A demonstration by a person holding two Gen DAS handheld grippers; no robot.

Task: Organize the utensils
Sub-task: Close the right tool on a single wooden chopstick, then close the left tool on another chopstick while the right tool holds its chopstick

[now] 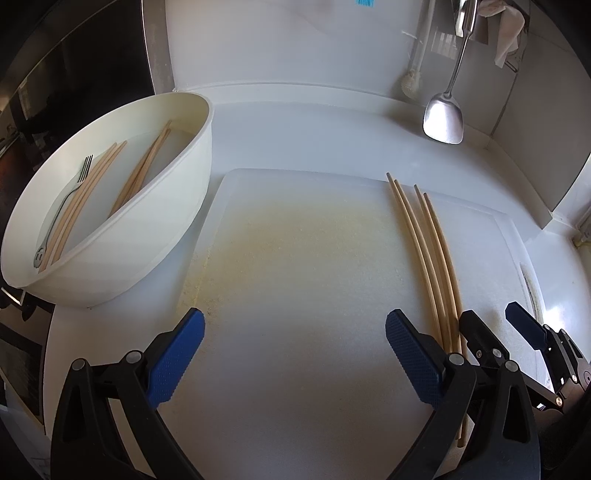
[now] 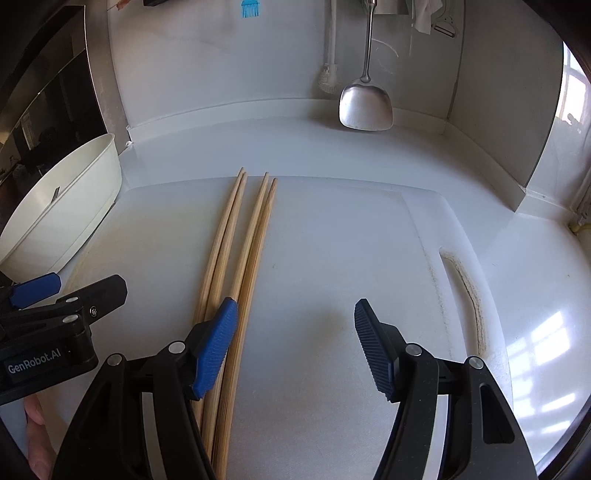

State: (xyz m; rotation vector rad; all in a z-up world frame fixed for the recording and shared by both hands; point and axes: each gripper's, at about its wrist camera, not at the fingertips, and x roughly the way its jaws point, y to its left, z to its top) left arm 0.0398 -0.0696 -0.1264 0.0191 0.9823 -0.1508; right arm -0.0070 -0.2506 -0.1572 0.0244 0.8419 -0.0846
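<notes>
Four long wooden chopsticks lie side by side on the white cutting board, left of centre, tips pointing away. In the white bowl at upper left lie more chopsticks and a metal fork.

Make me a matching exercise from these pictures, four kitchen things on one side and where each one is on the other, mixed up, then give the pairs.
Things:
1. fork
2. four loose chopsticks
3. metal spatula
4. blue brush

Places:
A. high on the back wall
B. on the cutting board
C. inside the white bowl
D. hanging by the back wall, blade just above the counter

Pairs: 1-C, 2-B, 3-D, 4-A
</notes>
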